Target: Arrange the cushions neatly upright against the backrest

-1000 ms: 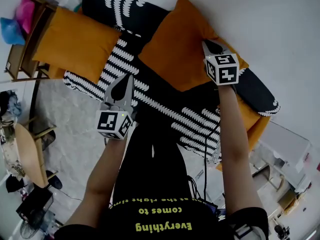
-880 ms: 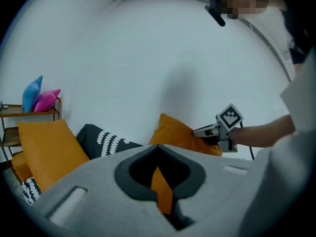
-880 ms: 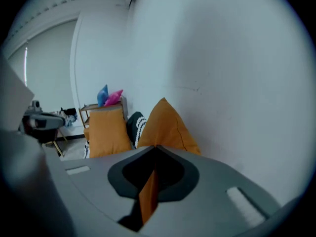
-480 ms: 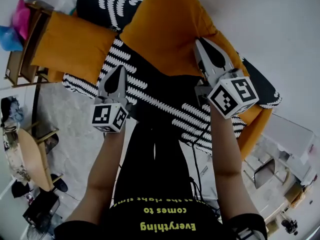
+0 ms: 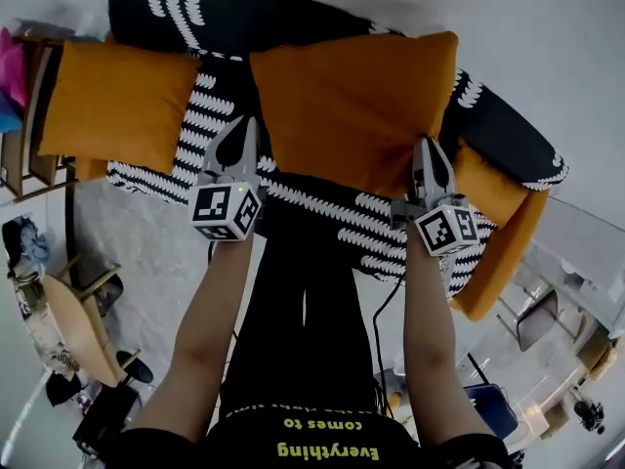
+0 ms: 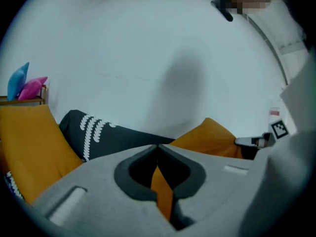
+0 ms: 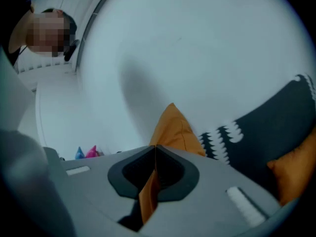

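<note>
A large orange cushion (image 5: 352,101) lies level across the middle of the black-and-white patterned sofa (image 5: 234,22). I hold it by its two lower corners. My left gripper (image 5: 239,127) is shut on its lower left corner. My right gripper (image 5: 427,147) is shut on its lower right corner. In the left gripper view, orange cloth (image 6: 162,191) sits pinched in the closed left gripper (image 6: 158,146). The right gripper view shows the same in the right gripper (image 7: 155,147), with the cushion's corner (image 7: 173,130) rising behind. A second orange cushion (image 5: 117,101) leans at the sofa's left, a third (image 5: 498,228) at its right end.
A wooden side table (image 5: 24,154) with pink and blue things stands left of the sofa. A round wooden table (image 5: 63,330) and chairs are at the lower left. The person's dark legs stand right against the sofa's front. A white wall (image 6: 173,48) backs the sofa.
The middle cushion has swung from a tilted, diamond-like pose to lying level. My right gripper rolled and moved down and right with its corner. My left gripper now grips the other corner.
</note>
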Demonstrator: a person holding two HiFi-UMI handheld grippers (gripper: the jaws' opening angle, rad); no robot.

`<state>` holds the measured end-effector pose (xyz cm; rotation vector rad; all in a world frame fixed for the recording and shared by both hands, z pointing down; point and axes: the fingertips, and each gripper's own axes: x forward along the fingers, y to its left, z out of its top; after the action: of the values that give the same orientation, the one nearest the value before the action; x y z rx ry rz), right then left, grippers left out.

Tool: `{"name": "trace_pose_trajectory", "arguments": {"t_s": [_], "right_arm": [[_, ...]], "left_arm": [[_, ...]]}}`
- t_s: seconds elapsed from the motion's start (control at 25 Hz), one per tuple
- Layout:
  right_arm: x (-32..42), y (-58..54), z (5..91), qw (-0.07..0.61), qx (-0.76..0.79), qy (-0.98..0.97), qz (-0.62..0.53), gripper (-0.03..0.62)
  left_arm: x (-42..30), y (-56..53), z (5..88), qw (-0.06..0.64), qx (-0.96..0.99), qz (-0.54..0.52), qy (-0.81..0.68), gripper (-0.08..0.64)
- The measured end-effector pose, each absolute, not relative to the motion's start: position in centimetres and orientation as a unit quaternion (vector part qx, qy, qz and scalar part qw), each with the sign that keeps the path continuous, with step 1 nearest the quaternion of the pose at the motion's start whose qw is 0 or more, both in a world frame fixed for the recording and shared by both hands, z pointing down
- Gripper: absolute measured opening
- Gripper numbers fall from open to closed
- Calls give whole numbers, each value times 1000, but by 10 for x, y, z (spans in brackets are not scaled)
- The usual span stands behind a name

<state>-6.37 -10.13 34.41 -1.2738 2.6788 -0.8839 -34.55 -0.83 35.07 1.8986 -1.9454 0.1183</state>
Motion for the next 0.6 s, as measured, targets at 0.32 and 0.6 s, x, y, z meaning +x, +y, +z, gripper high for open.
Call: {"name": "trace_pose_trajectory", "arguments": {"t_s": [0.32,0.6], "right_arm": [[31,-98,401,-16,-466,851,-243,18],[56,-95,436,-57,-479,850,-212,20]], "left_arm": [[-315,-29,461,264,709,103,-646,72],[-328,-56,581,387,657,119,-636,446]]}}
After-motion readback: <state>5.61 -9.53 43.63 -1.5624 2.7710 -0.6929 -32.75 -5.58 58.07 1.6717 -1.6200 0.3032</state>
